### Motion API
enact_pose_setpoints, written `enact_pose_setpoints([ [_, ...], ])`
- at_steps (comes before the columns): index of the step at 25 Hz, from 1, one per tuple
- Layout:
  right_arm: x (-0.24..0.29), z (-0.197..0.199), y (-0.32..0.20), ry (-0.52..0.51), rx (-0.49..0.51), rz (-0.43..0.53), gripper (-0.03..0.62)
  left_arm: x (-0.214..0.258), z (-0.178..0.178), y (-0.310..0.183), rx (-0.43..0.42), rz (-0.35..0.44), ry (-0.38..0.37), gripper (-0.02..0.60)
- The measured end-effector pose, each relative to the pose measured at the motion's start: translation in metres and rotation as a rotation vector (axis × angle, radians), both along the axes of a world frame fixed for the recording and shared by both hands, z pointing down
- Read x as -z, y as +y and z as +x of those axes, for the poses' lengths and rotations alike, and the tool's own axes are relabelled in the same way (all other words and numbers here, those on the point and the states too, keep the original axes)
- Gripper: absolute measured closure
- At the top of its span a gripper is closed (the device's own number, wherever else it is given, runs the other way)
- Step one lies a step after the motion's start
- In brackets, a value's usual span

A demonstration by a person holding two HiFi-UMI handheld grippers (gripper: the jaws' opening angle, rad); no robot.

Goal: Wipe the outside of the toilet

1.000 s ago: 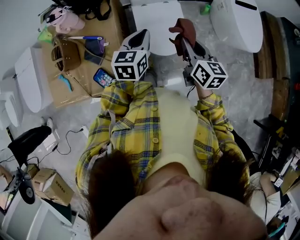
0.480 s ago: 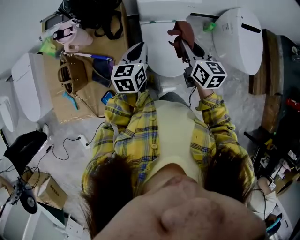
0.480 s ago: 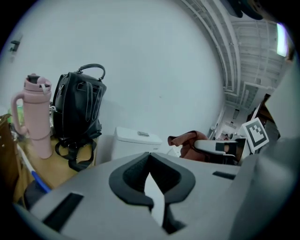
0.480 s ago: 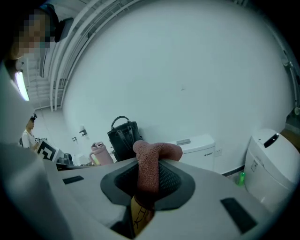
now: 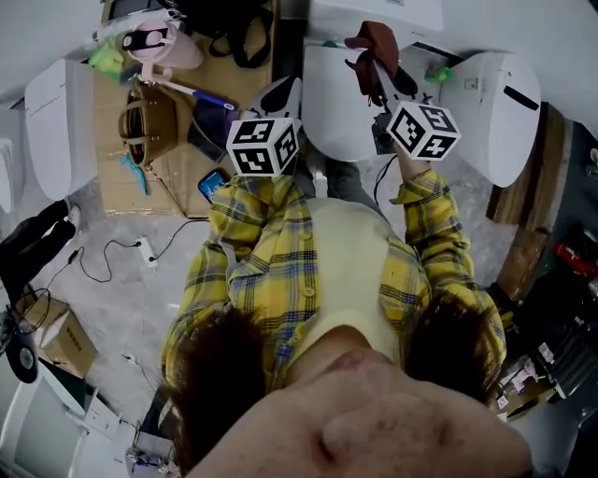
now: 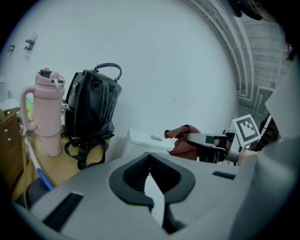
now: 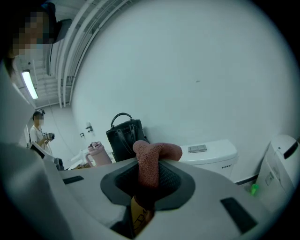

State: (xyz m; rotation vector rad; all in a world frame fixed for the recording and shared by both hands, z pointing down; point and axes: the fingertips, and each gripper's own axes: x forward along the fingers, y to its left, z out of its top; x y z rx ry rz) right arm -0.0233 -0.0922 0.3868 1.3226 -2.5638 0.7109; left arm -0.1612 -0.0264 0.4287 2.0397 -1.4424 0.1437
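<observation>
A white toilet (image 5: 334,112) with its lid down stands straight ahead, its tank (image 5: 374,11) against the wall. My right gripper (image 5: 378,67) is shut on a brown cloth (image 5: 372,42), held above the lid near the tank. In the right gripper view the cloth (image 7: 157,152) sticks up from between the jaws of the right gripper (image 7: 149,176), with the tank (image 7: 208,152) beyond it. My left gripper (image 5: 283,91) hovers by the lid's left edge. Seen in its own view, the left gripper (image 6: 150,157) is shut and holds nothing. That view also shows the cloth (image 6: 183,141) beside the tank (image 6: 146,138).
A second toilet (image 5: 505,103) stands close on the right, a third (image 5: 51,112) on the left. A cardboard sheet (image 5: 117,177) left of the toilet bears a black bag (image 5: 224,23), a pink tumbler (image 5: 159,47), a brown handbag (image 5: 149,121) and a phone (image 5: 213,182). Cables (image 5: 112,252) trail on the floor.
The person has moved closer to the toilet, so the tank and lid now lie under both grippers. The cloth stays held in the right gripper; the left stays shut.
</observation>
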Motion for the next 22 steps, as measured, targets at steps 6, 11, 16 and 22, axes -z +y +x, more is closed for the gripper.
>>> enact_pose_setpoints([
  [6, -0.01, -0.007, -0.026, -0.007, 0.101, -0.004, 0.514, 0.003, 0.01, -0.011, 0.086, 0.008, -0.029, 0.572],
  [11, -0.016, -0.009, -0.053, -0.009, 0.153, 0.002, 0.514, 0.014, 0.027, -0.027, 0.116, 0.038, -0.061, 0.572],
  [16, -0.029, -0.02, -0.077, -0.01, 0.206, -0.015, 0.516, 0.018, 0.032, -0.042, 0.153, 0.057, -0.09, 0.572],
  [22, -0.043, -0.045, -0.108, -0.015, 0.249, -0.016, 0.514, 0.012, 0.028, -0.059, 0.199, 0.062, -0.097, 0.572],
])
